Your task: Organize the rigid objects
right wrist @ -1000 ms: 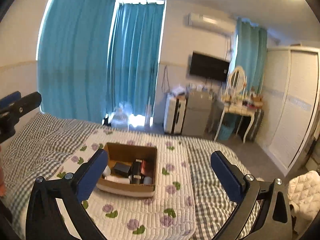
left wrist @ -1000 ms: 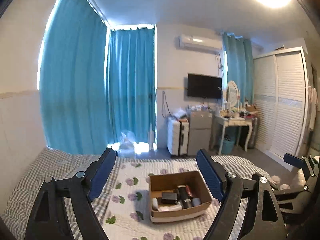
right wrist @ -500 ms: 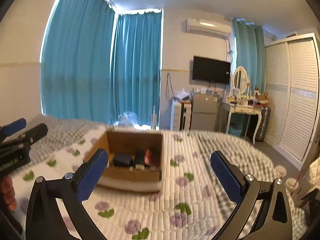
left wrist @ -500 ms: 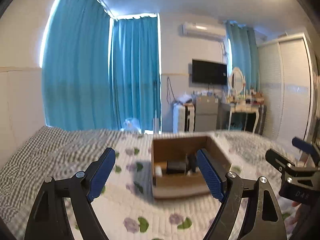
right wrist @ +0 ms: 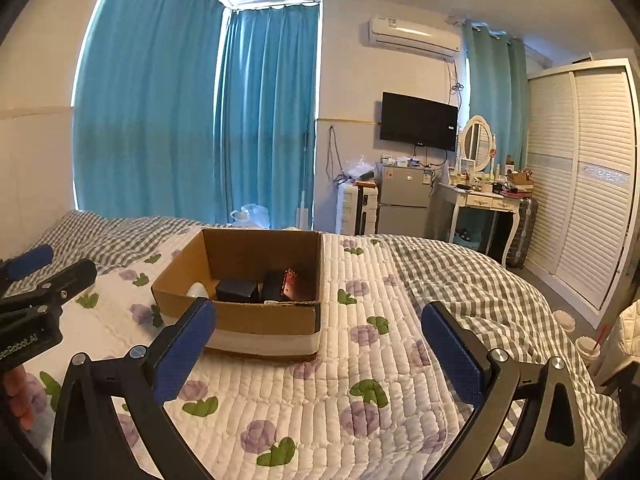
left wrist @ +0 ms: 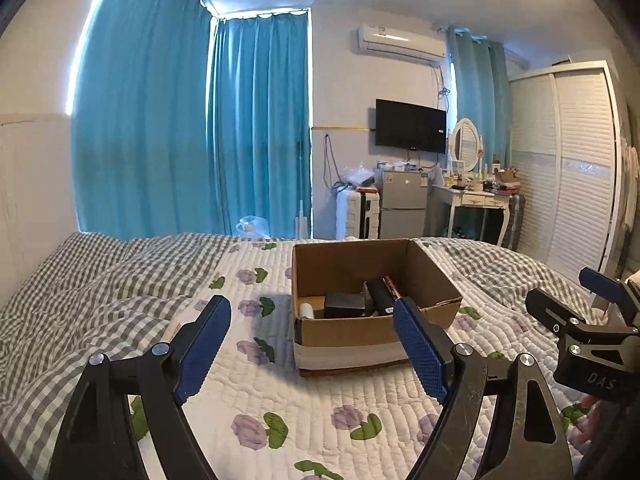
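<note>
I've dropped both tools lower and nearer the cardboard box [left wrist: 360,312]; left gripper [left wrist: 312,344] and right gripper [right wrist: 320,344] gape empty, its black items within reach.

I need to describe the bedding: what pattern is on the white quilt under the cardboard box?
Purple flowers with green leaves on the white quilt, clearest in the right wrist view.

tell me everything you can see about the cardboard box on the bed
The cardboard box is brown, open-topped and low-walled, with a pale band along its near base. It sits flat on the white flower-print quilt. Inside lie a black block, a white rounded item, another dark item and a reddish-brown piece. Neither gripper touches it.
</note>
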The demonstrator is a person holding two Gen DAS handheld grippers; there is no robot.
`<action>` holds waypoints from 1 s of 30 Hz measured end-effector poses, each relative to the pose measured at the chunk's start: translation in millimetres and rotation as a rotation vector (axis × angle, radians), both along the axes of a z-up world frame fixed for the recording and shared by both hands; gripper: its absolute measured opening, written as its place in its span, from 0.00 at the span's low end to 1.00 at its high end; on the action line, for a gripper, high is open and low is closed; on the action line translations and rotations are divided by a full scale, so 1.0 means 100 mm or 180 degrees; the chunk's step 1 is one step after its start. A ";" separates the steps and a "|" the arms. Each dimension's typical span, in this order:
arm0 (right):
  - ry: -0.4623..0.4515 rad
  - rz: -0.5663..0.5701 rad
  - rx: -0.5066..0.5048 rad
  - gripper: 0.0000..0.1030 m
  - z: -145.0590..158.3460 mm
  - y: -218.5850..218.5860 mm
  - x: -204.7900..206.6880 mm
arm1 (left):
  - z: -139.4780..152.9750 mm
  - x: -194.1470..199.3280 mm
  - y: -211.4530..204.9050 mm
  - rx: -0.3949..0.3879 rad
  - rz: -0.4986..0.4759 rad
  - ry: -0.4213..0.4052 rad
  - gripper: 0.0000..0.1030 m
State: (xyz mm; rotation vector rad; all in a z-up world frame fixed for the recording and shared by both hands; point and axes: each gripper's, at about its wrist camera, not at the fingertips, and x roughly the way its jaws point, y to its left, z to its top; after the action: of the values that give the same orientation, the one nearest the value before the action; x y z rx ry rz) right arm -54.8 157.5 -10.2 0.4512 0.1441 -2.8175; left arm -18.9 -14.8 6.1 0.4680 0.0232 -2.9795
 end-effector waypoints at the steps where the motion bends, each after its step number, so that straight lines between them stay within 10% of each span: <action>1: 0.0000 0.0004 0.0007 1.00 0.01 -0.01 0.00 | 0.00 0.00 0.01 -0.0013 -0.0007 0.0001 0.83; 30: 0.0034 -0.0032 -0.0015 1.00 0.02 0.01 0.04 | -0.02 0.04 0.08 -0.0146 0.0035 -0.0035 0.83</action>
State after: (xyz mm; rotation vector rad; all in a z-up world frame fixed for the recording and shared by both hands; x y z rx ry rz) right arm -51.0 158.9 -8.2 0.4371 0.1377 -2.8300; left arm -15.0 -6.7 3.6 0.4774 -0.0434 -2.9597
